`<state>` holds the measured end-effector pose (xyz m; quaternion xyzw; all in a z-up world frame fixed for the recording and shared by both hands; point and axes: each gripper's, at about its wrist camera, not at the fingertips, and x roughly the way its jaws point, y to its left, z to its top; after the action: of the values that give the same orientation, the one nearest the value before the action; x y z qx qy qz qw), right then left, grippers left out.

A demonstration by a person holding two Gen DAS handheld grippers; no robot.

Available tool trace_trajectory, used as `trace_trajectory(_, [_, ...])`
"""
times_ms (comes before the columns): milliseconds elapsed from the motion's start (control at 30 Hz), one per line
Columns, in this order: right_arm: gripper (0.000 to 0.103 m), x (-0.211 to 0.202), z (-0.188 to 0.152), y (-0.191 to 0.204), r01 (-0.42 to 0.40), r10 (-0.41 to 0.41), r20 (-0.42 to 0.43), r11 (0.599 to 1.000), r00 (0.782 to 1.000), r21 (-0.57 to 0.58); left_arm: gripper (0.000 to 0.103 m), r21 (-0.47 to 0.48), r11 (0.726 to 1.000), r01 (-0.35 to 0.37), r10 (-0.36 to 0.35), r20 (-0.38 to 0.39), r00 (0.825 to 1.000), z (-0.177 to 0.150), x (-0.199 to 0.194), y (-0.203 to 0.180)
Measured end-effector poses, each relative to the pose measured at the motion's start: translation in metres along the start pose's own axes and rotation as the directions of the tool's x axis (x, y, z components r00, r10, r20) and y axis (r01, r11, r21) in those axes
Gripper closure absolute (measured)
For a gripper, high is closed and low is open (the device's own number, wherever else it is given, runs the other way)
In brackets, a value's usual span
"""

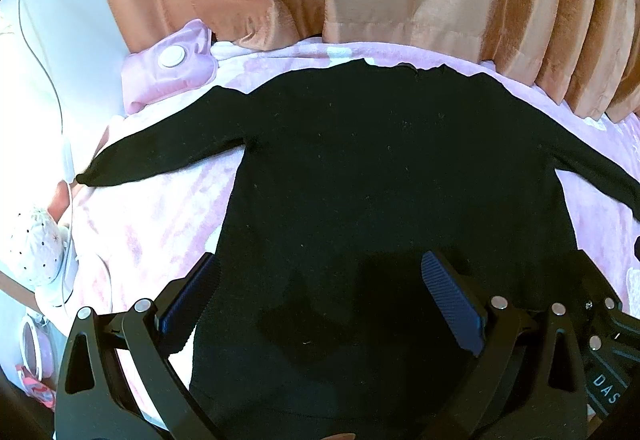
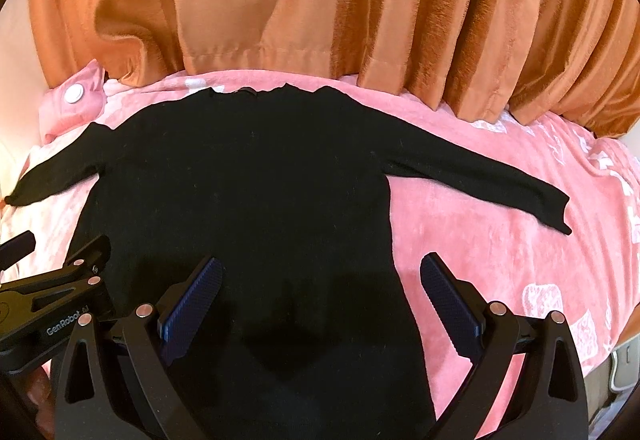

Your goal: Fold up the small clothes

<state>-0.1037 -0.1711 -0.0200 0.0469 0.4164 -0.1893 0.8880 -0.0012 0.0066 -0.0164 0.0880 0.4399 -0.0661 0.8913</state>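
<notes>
Black long-sleeved sweater (image 2: 240,192) spread flat on the pink blanket (image 2: 480,240), neckline toward the orange curtain (image 2: 360,0), hem toward me, sleeves out sideways. My left gripper (image 1: 320,288) and right gripper (image 2: 320,292) hover above its hem, jaws spread, holding nothing.

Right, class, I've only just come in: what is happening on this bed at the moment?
A person holds a gripper in each hand above a black long-sleeved top spread flat on a pink blanket, both sleeves stretched out to the sides. The left gripper and the right gripper are both open, near the hem end, and hold nothing. No fold has been made yet. Orange curtains hang behind the bed, and a small pink pouch lies beside the top's left sleeve.
</notes>
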Motion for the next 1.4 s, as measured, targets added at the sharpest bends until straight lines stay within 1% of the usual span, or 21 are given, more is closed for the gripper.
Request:
trace_trajectory(533, [0.005, 0.0, -0.001, 0.0, 0.001, -0.001, 0.0, 1.0, 1.0, 0.001, 0.005, 0.005, 1.0, -0.004, 0.004, -0.003, 1.0, 0.001, 0.001, 0.0])
trace_trajectory(700, [0.005, -0.003, -0.007, -0.001, 0.007, -0.007, -0.006, 1.0, 1.0, -0.014, 0.005, 0.015, 1.0, -0.011, 0.011, -0.009, 1.0, -0.005, -0.002, -0.001])
trace_trajectory(933, [0.005, -0.008, -0.021, -0.018, 0.001, -0.001, -0.034, 1.0, 0.999, -0.003, 0.005, 0.046, 0.999, -0.021, 0.021, -0.017, 1.0, -0.018, -0.005, -0.004])
trace_trajectory(1233, [0.005, -0.014, -0.02, -0.021, 0.013, -0.013, -0.016, 1.0, 1.0, 0.001, 0.005, 0.038, 0.998, -0.044, 0.044, -0.015, 0.999, -0.021, -0.006, -0.007])
trace_trajectory(1400, [0.005, -0.014, -0.021, -0.025, 0.017, -0.017, -0.02, 1.0, 1.0, 0.004, 0.005, 0.04, 0.998, -0.049, 0.05, -0.021, 0.999, -0.022, -0.004, -0.008])
